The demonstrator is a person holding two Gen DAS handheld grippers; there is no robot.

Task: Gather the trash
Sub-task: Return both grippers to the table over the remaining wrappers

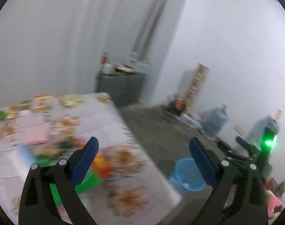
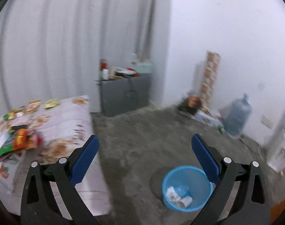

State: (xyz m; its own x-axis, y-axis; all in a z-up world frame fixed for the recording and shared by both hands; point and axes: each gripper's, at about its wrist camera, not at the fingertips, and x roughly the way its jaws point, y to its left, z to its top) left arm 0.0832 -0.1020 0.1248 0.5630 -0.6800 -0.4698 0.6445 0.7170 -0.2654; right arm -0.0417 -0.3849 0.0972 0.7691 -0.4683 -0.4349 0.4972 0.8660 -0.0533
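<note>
Blue-padded left tool (image 1: 143, 146) spread wide, empty | right tool (image 2: 145, 144) likewise, angled down

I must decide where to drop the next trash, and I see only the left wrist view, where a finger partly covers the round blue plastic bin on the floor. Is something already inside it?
Observer: Yes. The right wrist view looks into the round blue plastic bin; crumpled white paper lies at its bottom.
Operator: Does the right gripper carry anything?
Observer: No. The right gripper is open, with nothing between its fingers.
Operator: Which trash on the table is blurred for me?
Observer: A red and green snack wrapper lies on the flower-patterned tablecloth, at the left of that view.
</note>
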